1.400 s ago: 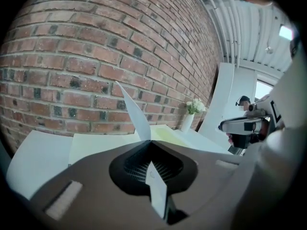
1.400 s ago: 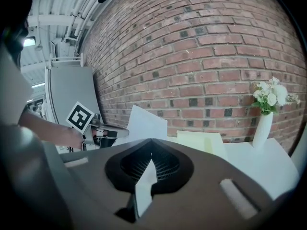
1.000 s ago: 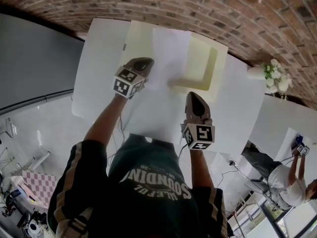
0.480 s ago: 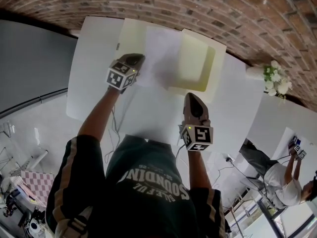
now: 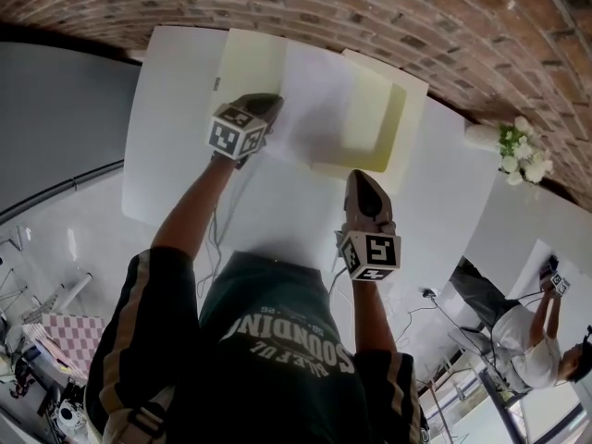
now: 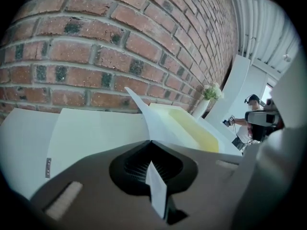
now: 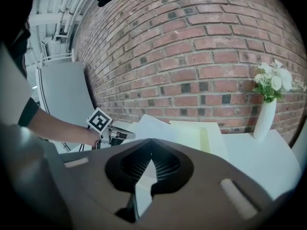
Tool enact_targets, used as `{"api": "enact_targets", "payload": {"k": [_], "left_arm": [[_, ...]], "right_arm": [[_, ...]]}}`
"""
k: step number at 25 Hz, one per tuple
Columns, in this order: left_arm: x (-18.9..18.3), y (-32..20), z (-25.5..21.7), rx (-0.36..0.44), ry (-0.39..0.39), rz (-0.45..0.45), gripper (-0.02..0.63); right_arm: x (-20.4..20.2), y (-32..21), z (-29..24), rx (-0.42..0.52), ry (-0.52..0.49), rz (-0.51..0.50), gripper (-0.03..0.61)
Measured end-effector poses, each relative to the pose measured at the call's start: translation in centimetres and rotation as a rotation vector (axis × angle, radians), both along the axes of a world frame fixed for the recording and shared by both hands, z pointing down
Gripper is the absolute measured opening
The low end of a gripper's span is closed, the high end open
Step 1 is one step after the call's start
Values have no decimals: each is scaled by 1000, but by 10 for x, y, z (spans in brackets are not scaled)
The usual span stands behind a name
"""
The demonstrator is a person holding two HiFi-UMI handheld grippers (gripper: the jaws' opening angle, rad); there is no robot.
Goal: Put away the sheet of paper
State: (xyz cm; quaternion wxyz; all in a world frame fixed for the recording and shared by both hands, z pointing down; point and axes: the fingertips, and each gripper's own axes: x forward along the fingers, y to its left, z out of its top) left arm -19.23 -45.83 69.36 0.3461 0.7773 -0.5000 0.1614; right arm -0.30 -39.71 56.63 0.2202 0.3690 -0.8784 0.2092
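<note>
A white sheet of paper (image 5: 319,100) hangs over an open pale yellow file box (image 5: 377,123) on the white table (image 5: 176,109). My left gripper (image 5: 268,109) is shut on the sheet's left edge, and in the left gripper view the paper (image 6: 144,116) runs out from between the closed jaws of that gripper (image 6: 151,145) toward the box (image 6: 192,131). My right gripper (image 5: 361,179) hovers nearer the table's front edge, shut, with nothing in it. In the right gripper view, past the right gripper (image 7: 149,142), I see the sheet (image 7: 149,126), the box (image 7: 199,134) and the left gripper (image 7: 122,134).
A brick wall (image 5: 388,17) runs along the table's far edge. A white vase of flowers (image 5: 513,146) stands at the far right of the table. Another person (image 5: 532,350) works at a separate table on the right.
My left gripper has carried the sheet a little farther away, over the open box, still holding its edge. The right gripper has hardly moved.
</note>
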Motion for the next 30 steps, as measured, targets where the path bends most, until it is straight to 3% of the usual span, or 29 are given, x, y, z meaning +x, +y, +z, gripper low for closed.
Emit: {"api": "enact_targets", "payload": {"k": [30], "left_arm": [[93,-37,24,-96,140,74,11]], "right_arm": [[30,-14,17,-42,-8,30,0]]}}
